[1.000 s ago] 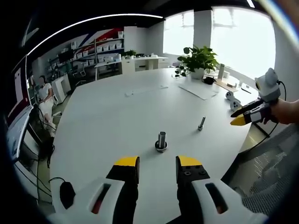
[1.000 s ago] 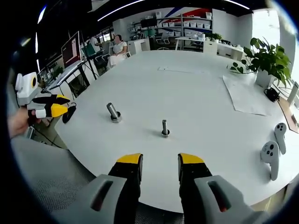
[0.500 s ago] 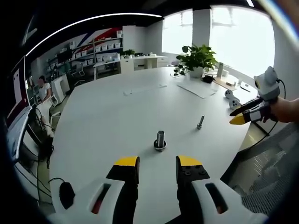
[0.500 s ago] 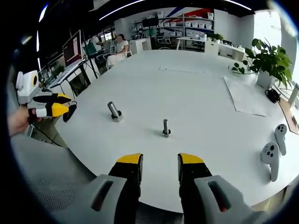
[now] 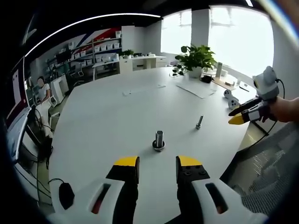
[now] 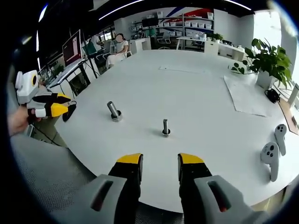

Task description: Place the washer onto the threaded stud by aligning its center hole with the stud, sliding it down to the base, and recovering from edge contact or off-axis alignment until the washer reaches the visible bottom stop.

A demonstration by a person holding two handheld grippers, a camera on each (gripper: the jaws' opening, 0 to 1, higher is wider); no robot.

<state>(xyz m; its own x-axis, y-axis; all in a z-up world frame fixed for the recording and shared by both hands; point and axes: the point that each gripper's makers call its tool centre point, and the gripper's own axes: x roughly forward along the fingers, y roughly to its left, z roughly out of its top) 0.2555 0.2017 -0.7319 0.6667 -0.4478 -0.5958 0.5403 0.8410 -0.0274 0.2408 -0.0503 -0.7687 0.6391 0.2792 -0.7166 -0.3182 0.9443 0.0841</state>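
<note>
On the white table (image 5: 117, 112) a thick metal stud (image 5: 159, 140) stands upright with a ring at its foot, just ahead of my left gripper (image 5: 157, 167), which is open and holds nothing. Further right stands a thinner upright stud (image 5: 199, 122). In the right gripper view the thin stud (image 6: 165, 127) is straight ahead of my open, bare right gripper (image 6: 160, 164), and the thick stud (image 6: 113, 111) stands to its left. Each gripper also appears in the other's view, held by a hand off the table edge: the right gripper (image 5: 243, 114) and the left gripper (image 6: 46, 106).
A potted plant (image 6: 268, 60) and a sheet of paper (image 6: 245, 95) lie at the far side. Two white controllers (image 6: 273, 149) rest near the right edge. A dark mouse (image 5: 67, 193) sits by the near edge. A person (image 6: 119, 46) sits beyond the table, with shelves behind.
The left gripper view has drawn back slightly, so both studs sit a little higher in it. The right gripper view is almost unchanged. Both grippers stay open.
</note>
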